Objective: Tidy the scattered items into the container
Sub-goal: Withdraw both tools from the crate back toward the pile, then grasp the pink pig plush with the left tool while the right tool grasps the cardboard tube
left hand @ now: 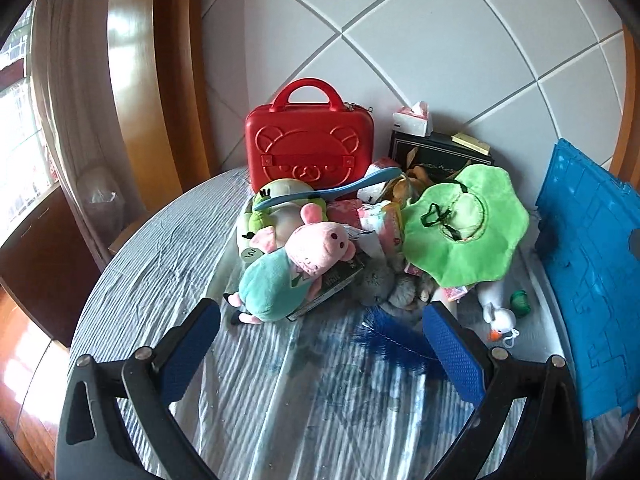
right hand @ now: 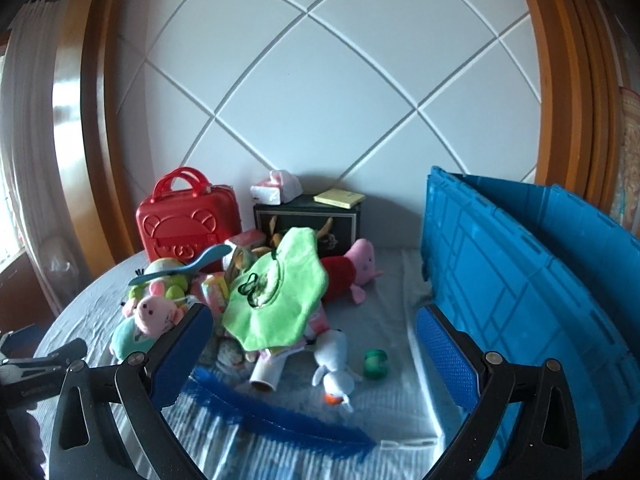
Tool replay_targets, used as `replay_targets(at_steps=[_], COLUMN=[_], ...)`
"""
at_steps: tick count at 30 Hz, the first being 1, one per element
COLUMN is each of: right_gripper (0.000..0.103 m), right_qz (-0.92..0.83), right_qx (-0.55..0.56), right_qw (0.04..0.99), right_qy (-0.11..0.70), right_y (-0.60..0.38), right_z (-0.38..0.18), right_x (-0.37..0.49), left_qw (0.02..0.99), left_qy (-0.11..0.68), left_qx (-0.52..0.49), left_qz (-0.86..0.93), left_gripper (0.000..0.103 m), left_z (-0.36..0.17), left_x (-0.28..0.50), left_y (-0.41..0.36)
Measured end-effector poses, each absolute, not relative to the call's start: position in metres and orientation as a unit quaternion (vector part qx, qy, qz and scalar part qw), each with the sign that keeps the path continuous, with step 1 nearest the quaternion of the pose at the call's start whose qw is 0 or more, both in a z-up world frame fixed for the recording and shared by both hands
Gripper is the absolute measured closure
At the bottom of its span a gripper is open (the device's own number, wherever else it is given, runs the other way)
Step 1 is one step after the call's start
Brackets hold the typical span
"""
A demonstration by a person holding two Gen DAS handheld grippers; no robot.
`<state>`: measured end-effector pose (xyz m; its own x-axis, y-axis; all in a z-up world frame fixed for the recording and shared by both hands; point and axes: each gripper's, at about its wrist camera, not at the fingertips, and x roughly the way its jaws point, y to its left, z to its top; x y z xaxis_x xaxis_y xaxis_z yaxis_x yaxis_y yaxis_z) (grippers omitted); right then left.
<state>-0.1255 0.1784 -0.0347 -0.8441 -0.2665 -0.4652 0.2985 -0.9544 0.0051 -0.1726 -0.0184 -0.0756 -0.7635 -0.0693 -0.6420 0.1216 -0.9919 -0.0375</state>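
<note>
The left gripper (left hand: pixel 320 328) and right gripper (right hand: pixel 314 344) both stand wide, holding nothing. Toy pile (right hand: pixel 276 296) lies left of blue container (right hand: pixel 520 280); no writing is readable.

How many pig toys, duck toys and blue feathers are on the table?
Pig toys: 2, one in a teal outfit and one in red
White duck toys: 1
Blue feathers: 1
Total: 4
</note>
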Motion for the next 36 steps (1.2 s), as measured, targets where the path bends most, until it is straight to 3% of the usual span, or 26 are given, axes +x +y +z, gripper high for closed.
replay_targets(at_steps=[8, 20, 26, 36], right_gripper=[0.0, 0.0, 0.0, 0.0], right_qz=[-0.942, -0.919, -0.923, -0.91], right_qx=[0.305, 0.393, 0.385, 0.414], right_qw=[0.131, 0.021, -0.012, -0.007], right_qy=[0.058, 0.013, -0.019, -0.004], right_y=[0.134, 0.078, 0.067, 0.055], right_z=[-0.09, -0.194, -0.223, -0.267], right_x=[-0.152, -0.178, -0.203, -0.247], left_qw=[0.038, -0.063, -0.107, -0.138], left_qy=[0.035, -0.031, -0.07, -0.067], left_qx=[0.366, 0.374, 0.374, 0.398], left_qz=[-0.929, -0.925, -0.918, -0.905], left_gripper=[0.0, 0.0, 0.0, 0.0], left_z=[-0.113, -0.175, -0.208, -0.249], left_x=[-0.215, -0.304, -0.339, -0.377], left_y=[-0.051, -0.11, -0.105, -0.087])
